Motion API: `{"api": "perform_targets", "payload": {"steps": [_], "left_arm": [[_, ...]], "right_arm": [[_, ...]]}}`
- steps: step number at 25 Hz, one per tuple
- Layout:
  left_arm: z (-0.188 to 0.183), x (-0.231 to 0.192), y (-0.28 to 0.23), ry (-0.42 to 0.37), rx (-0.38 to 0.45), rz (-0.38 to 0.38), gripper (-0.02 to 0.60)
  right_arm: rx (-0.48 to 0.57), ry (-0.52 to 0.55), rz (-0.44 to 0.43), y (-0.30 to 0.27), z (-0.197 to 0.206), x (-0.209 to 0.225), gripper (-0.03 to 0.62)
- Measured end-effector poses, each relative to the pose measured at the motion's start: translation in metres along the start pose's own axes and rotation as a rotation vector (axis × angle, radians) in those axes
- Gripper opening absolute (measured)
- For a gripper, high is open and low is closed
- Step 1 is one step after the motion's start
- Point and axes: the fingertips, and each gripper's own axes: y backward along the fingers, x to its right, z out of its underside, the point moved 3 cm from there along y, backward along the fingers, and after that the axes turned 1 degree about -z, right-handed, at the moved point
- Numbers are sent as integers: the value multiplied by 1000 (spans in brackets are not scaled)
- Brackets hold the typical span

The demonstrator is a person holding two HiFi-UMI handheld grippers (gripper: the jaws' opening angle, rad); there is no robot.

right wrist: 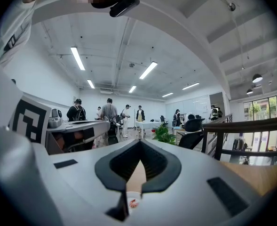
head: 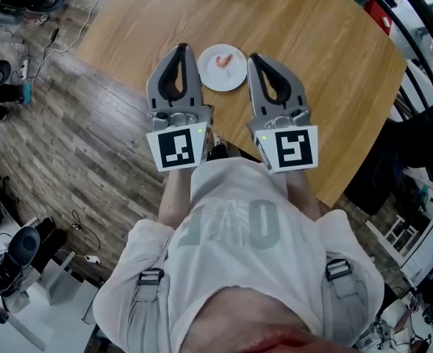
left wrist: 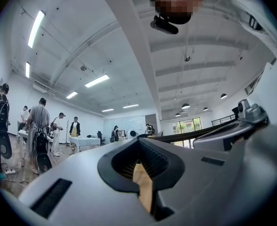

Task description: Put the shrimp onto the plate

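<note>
We see the shrimp (head: 224, 60) on the plate (head: 212, 79) on the table (head: 326, 57), flanked by left gripper (head: 181, 48) and right gripper (head: 258, 57), both pressed together, empty.

Shirt (head: 234, 226) lettering seems illegible

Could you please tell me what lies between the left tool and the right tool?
In the head view, the white plate, with the shrimp on it, shows between the left tool and right tool.
</note>
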Motion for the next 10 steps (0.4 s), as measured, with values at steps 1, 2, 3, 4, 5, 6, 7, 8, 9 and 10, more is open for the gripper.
{"api": "perform_targets", "payload": {"steps": [1, 2, 3, 4, 5, 6, 7, 8, 9, 10], "left_arm": [[0, -1, 0, 0, 0, -5, 9], [0, -1, 0, -2, -1, -8, 9], [1, -1, 0, -3, -3, -10, 9], [2, 0, 0, -2, -3, -12, 9], [2, 2, -1, -1, -3, -13, 9], [2, 4, -1, 0, -2, -13, 9], [2, 6, -1, -1, 0, -12, 9], [1, 8, -1, -2, 2, -9, 9], [1, 11, -2, -4, 4, -5, 9], [1, 13, -2, -7, 6, 0, 9]], "right_arm": [[2, -7, 1, 1, 0, 0, 18], [8, -17, 1, 1, -1, 0, 18], [17, -25, -3, 2, -2, 0, 18], [24, -26, -8, 3, -3, 0, 18], [26, -23, -12, 4, -3, 1, 18], [26, -17, -15, 5, -2, 1, 18], [23, -13, -16, 5, -1, 2, 18], [19, -10, -17, 5, 1, 3, 18], [16, -8, -17, 5, 2, 4, 18], [13, -7, -17, 5, 3, 5, 18]]}}
